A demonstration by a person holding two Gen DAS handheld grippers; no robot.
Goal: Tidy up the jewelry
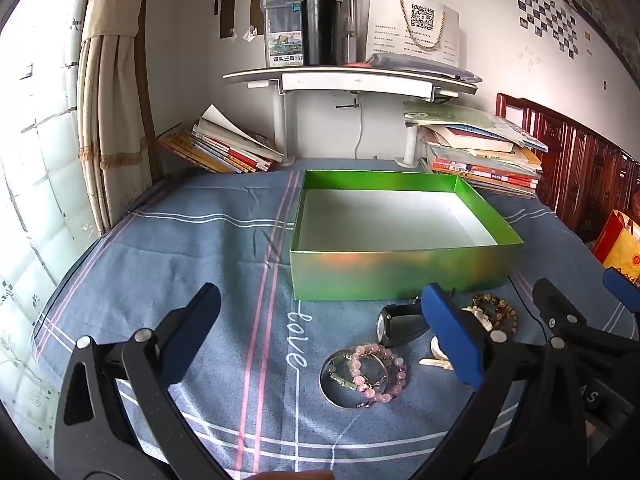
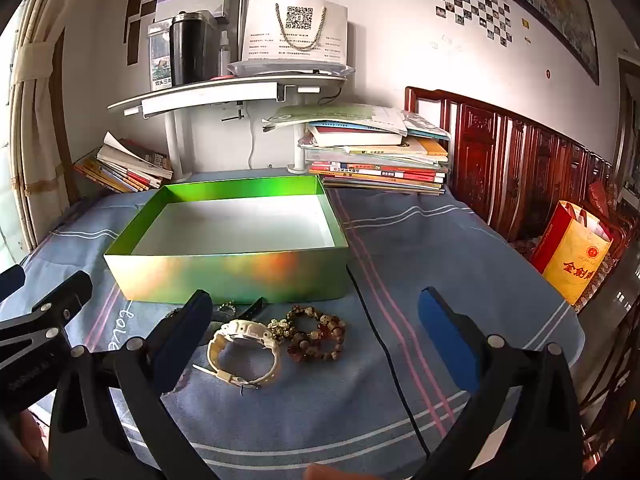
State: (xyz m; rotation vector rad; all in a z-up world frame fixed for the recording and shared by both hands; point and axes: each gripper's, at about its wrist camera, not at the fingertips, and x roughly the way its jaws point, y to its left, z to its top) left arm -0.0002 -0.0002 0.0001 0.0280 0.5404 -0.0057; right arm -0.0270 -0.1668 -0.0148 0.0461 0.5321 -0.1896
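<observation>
An empty green box (image 1: 400, 276) (image 2: 224, 276) with a white floor sits on the blue plaid cloth. In front of it lies the jewelry. The left wrist view shows a pink bead bracelet (image 1: 376, 372) over a silver bangle (image 1: 332, 392), a black watch (image 1: 400, 324) and a brown bead bracelet (image 1: 500, 312). The right wrist view shows a cream watch (image 2: 244, 348) beside the brown bead bracelets (image 2: 316, 336). My left gripper (image 1: 324, 328) hovers open just short of the pink bracelet. My right gripper (image 2: 316, 328) stands open above the cream watch and brown beads. Neither holds anything.
Book stacks (image 1: 224, 144) (image 2: 376, 152) lean at the back on both sides of a white shelf stand (image 1: 352, 80). A carved red wooden headboard (image 2: 520, 168) and a yellow gift bag (image 2: 572, 252) stand at the right. A curtain (image 1: 112, 100) hangs at the left.
</observation>
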